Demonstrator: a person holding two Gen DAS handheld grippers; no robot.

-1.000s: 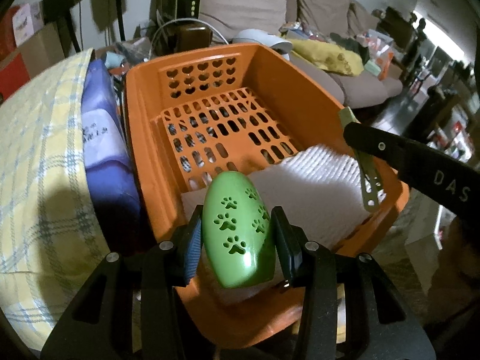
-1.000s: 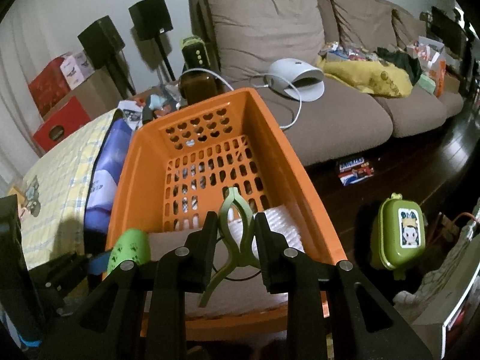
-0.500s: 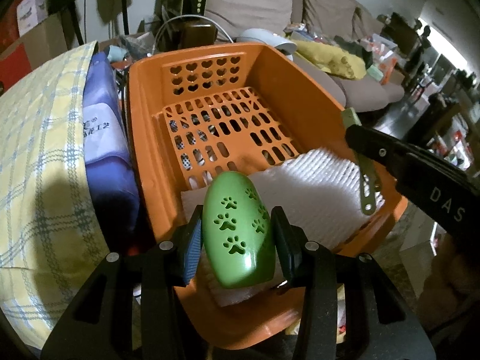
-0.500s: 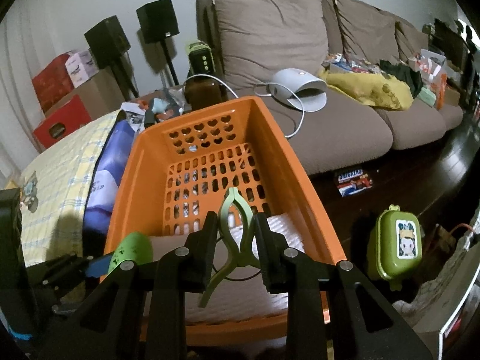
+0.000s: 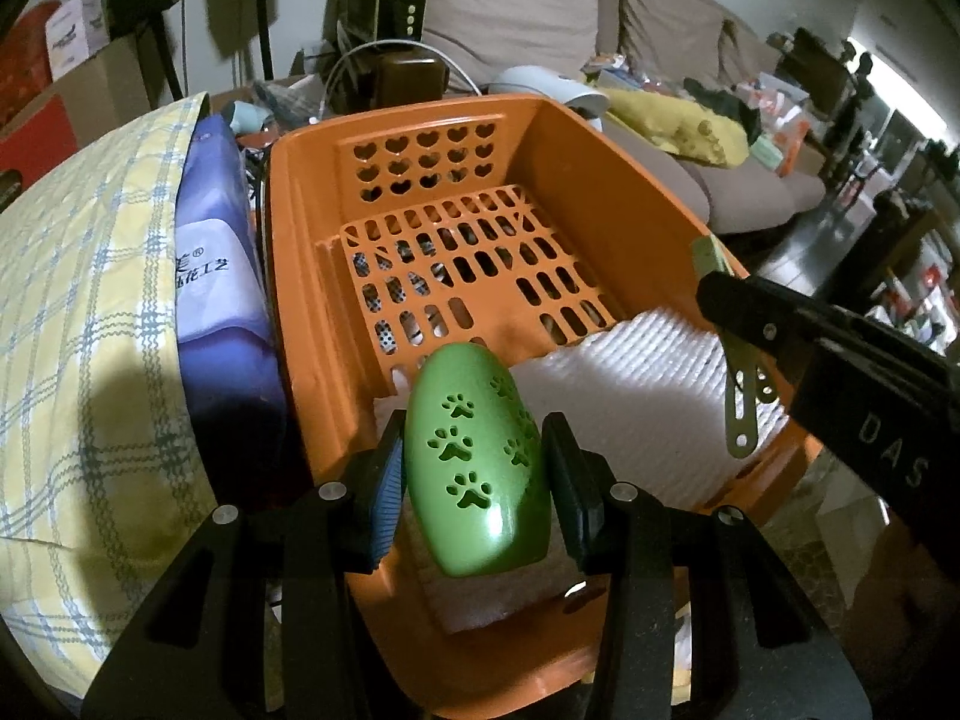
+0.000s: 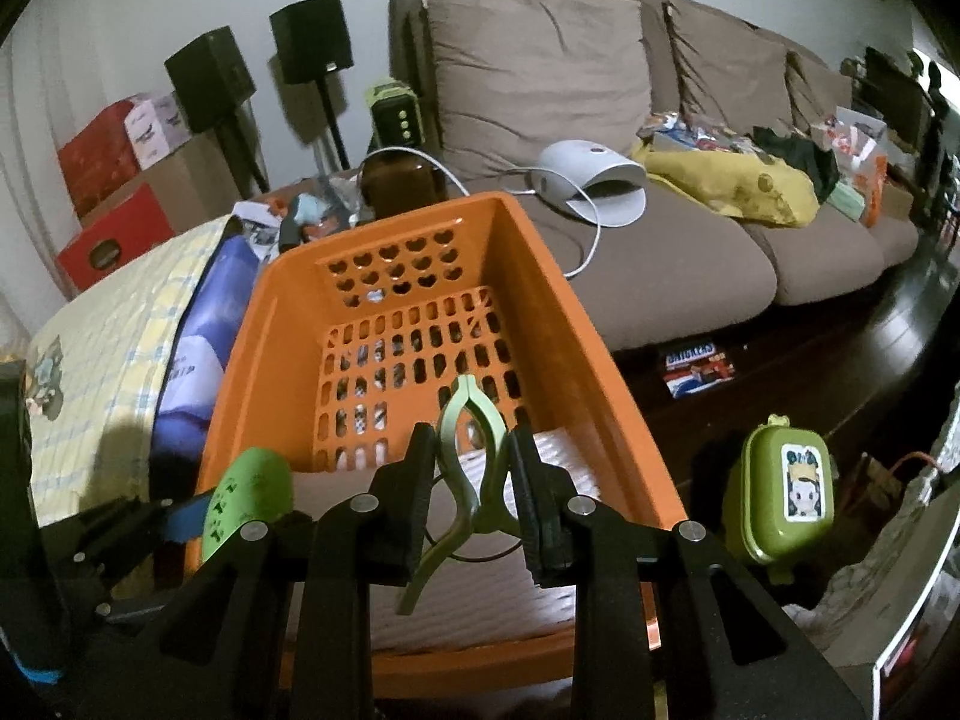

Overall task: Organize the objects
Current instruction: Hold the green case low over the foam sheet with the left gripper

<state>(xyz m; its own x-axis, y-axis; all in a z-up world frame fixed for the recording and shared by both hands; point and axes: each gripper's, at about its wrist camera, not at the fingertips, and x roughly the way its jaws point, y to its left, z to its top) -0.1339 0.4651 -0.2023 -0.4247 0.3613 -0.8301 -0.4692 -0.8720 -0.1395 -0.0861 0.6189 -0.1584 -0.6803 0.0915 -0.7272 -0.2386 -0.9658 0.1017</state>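
My left gripper point(image 5: 474, 474) is shut on a green egg-shaped case with paw-print cutouts point(image 5: 477, 468), held over the near end of an orange plastic basket point(image 5: 288, 276). My right gripper point(image 6: 471, 480) is shut on a pale green clothes peg point(image 6: 474, 450), also above the basket's point(image 6: 588, 354) near end. In the left wrist view the right gripper point(image 5: 729, 324) comes in from the right with the peg point(image 5: 741, 414) hanging below it. In the right wrist view the green case point(image 6: 246, 498) shows at lower left. A white ribbed pad point(image 5: 630, 384) lies on the basket floor.
A yellow plaid blanket point(image 5: 78, 312) and a purple tissue pack point(image 5: 216, 294) lie left of the basket. Behind is a brown sofa point(image 6: 660, 240) with a white device point(image 6: 591, 180) and a yellow cloth point(image 6: 738, 180). A green lunchbox point(image 6: 783, 495) sits on the dark floor to the right.
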